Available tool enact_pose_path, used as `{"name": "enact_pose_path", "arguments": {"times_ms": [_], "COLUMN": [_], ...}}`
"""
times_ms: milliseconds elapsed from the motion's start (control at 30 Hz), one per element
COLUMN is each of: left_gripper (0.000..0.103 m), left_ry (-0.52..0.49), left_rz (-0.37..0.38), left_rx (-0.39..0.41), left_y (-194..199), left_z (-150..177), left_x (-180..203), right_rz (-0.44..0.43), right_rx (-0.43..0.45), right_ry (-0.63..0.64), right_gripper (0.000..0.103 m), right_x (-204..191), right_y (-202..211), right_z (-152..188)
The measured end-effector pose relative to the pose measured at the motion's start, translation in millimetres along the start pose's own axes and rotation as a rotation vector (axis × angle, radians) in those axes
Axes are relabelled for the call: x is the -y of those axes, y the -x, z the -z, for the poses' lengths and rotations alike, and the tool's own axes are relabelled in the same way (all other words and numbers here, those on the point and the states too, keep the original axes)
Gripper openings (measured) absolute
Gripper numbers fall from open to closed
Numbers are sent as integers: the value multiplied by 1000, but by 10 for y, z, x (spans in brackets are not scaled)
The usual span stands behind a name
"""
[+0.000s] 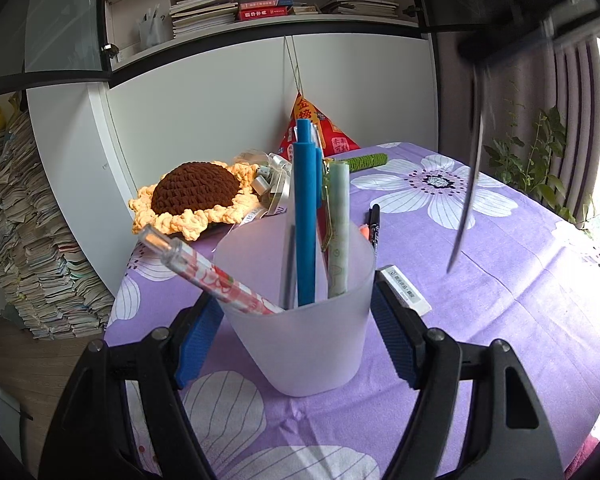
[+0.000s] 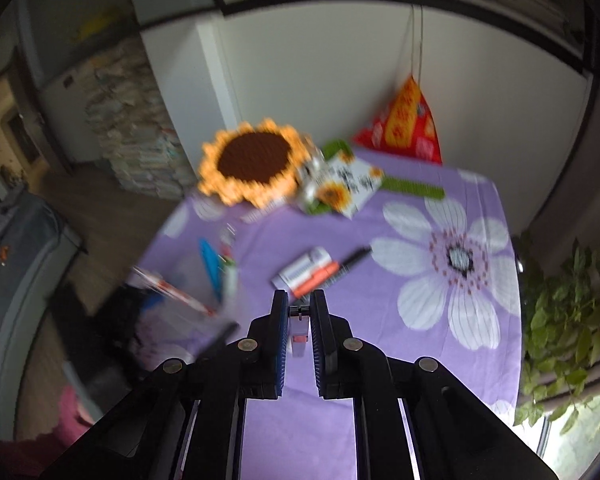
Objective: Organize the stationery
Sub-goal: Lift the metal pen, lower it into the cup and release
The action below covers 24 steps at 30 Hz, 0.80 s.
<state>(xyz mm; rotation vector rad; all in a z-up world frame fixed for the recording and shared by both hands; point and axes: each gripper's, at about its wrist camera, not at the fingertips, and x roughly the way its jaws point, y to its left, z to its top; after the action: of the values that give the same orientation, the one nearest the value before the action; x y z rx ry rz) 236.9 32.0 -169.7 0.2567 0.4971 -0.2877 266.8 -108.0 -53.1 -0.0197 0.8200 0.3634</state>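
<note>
A frosted plastic cup [image 1: 296,340] stands on the purple flowered tablecloth [image 1: 500,300], and my left gripper [image 1: 296,300] is shut on it, blue pads pressed against both sides. In the cup are blue pens [image 1: 305,220], a pale green pen [image 1: 338,232] and a clear patterned pen [image 1: 204,276] leaning left. My right gripper [image 2: 300,308] is shut on a thin dark pen [image 2: 299,312]. In the left wrist view that gripper [image 1: 540,36] is blurred, high at the right, with the pen [image 1: 470,184] hanging from it above the table. A white eraser [image 2: 300,270], an orange pen [image 2: 316,278] and a black marker [image 2: 350,262] lie together on the cloth.
A crochet sunflower [image 1: 196,196], a red pouch [image 1: 316,128] and a green roll [image 1: 366,160] sit at the table's far end, with a sunflower card [image 2: 340,188] beside them. A leafy plant [image 1: 540,152] stands past the right edge. Stacked papers [image 1: 28,240] stand on the floor at left.
</note>
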Motion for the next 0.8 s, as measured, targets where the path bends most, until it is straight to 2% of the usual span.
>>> {"name": "enact_pose_path", "arguments": {"times_ms": [167,300,500,600,800], "left_gripper": [73,73,73,73,73], "left_ry": [2,2,2,2,1], "left_rz": [2,3,5,5,6], "left_rx": [-4,-3,-1,-1,0], "left_y": [-29,-32,-32,-32,-30], "left_z": [-5,-5,-7,-7,-7], "left_x": [7,7,11,13,18], "right_rz": [-74,-132,-191,-188,-166], "right_rx": [99,127,49,-18,-97], "right_ry": [34,65,75,72,74], "right_gripper": [12,12,12,12,12], "right_x": [-203,-350,-461,-448,-421], "right_y": [337,382,34,-196,-444], "right_z": [-302,-463,-498,-423,-295]}}
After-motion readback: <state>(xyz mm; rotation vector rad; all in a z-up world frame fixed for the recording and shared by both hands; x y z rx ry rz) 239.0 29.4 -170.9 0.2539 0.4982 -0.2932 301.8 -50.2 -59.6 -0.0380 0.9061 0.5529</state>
